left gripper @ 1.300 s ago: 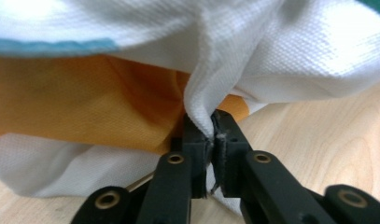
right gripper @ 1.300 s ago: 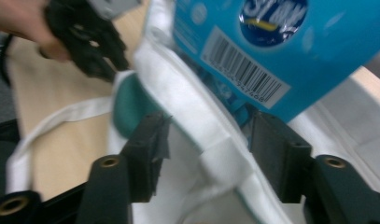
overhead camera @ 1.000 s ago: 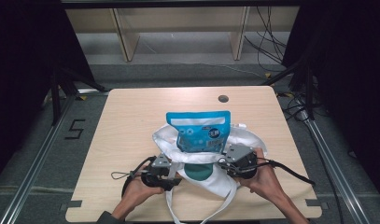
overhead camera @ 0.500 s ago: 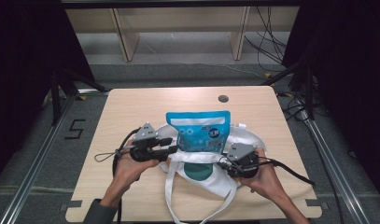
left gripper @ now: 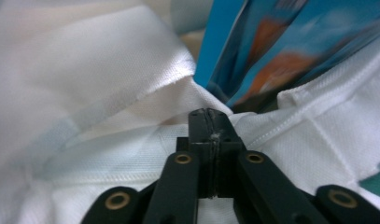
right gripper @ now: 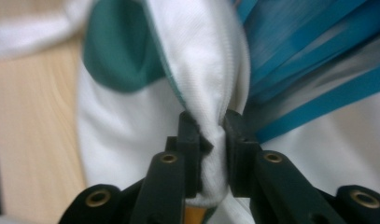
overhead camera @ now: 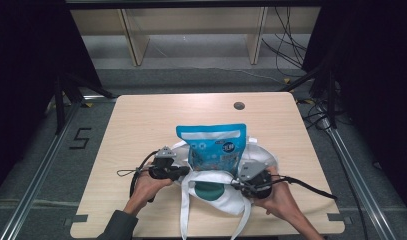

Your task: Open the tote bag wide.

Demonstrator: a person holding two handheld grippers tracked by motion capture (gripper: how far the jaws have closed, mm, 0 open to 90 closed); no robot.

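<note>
A white cloth bag [overhead camera: 211,192] with a green mark lies on the wooden table [overhead camera: 141,120] near its front edge. A blue snack pouch [overhead camera: 213,145] stands up out of the bag's mouth. My left gripper [overhead camera: 183,172] is at the bag's left rim. Its jaws have just been closing and now meet on a pinch of white fabric [left gripper: 145,88] at their tips [left gripper: 210,114]. My right gripper [overhead camera: 234,184] holds the right rim. Its jaws have also just been closing, with a fold of the bag's hem [right gripper: 211,107] squeezed between them [right gripper: 211,135]. The blue pouch [right gripper: 309,60] is just behind.
The bag's two white straps [overhead camera: 183,220] trail toward the table's front edge. A round cable hole [overhead camera: 239,105] sits near the table's far edge. Wooden shelf legs [overhead camera: 136,45] and cables [overhead camera: 286,50] lie on the floor beyond.
My left gripper swung out to the left, then came back right onto the bag's left rim and shut. The right gripper sank slightly and tightened on the right rim.
</note>
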